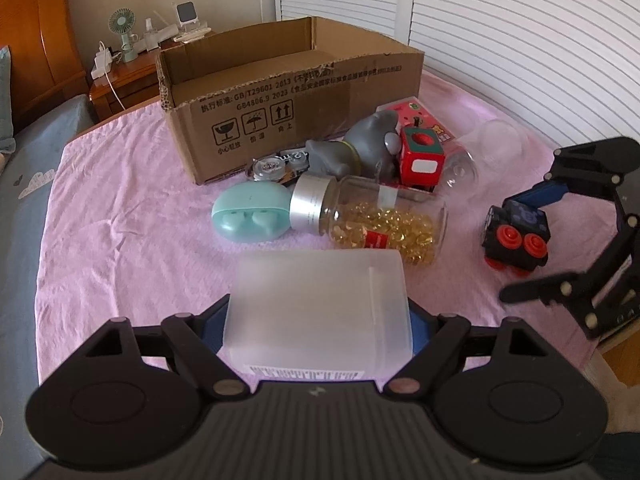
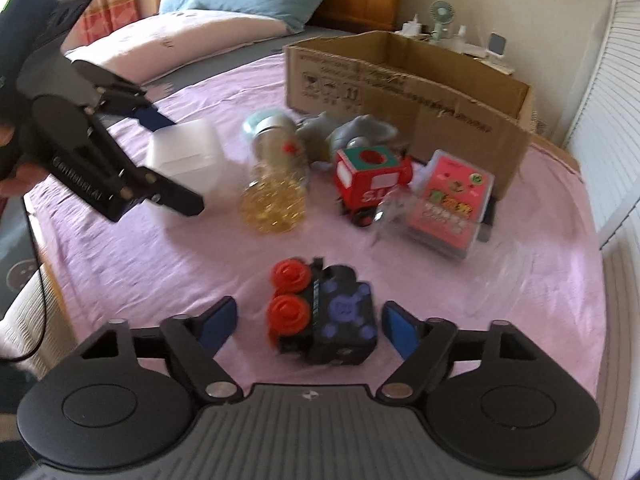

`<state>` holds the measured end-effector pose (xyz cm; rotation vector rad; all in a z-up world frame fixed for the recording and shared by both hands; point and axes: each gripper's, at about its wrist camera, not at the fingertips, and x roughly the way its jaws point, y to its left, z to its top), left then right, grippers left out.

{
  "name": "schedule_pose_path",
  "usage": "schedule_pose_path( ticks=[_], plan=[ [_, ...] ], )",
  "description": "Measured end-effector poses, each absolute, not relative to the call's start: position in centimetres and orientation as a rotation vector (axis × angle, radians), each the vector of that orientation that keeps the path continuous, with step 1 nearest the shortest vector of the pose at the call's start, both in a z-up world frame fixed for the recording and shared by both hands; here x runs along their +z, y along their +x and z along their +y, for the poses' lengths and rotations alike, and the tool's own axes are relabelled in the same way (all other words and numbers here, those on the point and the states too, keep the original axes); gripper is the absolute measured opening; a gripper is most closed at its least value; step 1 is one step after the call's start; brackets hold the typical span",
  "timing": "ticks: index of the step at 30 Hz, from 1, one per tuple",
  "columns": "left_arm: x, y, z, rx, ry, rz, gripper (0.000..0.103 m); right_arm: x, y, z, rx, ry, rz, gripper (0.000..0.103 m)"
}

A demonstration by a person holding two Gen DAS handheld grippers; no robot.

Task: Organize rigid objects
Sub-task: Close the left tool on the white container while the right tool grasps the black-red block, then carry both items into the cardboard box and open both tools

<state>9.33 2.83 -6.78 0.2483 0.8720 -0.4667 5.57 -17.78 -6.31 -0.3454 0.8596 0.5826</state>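
My left gripper is shut on a frosted plastic box, its blue pads pressing both sides just above the pink sheet; the same gripper and box show at the left of the right wrist view. My right gripper is open around a black toy engine with red wheels lying on its side, with a gap at each pad. In the left wrist view that gripper and engine are at the right. An open cardboard box stands behind.
Between the grippers and the carton lie a jar of yellow capsules, a teal earbud case, a grey toy animal, a red toy wagon, a pink card case and a clear cup. A nightstand stands beyond the bed.
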Motion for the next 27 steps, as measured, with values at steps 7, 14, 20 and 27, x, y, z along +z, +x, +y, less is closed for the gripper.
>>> schedule_pose_path(
  ticks=[7, 14, 20, 27],
  plan=[
    [-6.6, 9.3, 2.7, -0.447, 0.236, 0.876, 0.083, -6.2, 6.2, -17.4, 0.552, -0.340, 0.868, 0.066],
    [-6.2, 9.3, 2.9, -0.450, 0.232, 0.877, 0.083, -5.8, 6.0, -17.1, 0.502, -0.344, 0.884, 0.055],
    [-4.7, 8.8, 3.4, -0.449, 0.241, 0.858, 0.083, -4.8, 5.5, -16.8, 0.489, -0.371, 0.877, 0.055],
    [-1.1, 9.4, 3.7, -0.463, 0.256, 0.821, 0.083, -1.3, 5.1, -17.0, 0.514, -0.371, 0.821, 0.055]
  ],
)
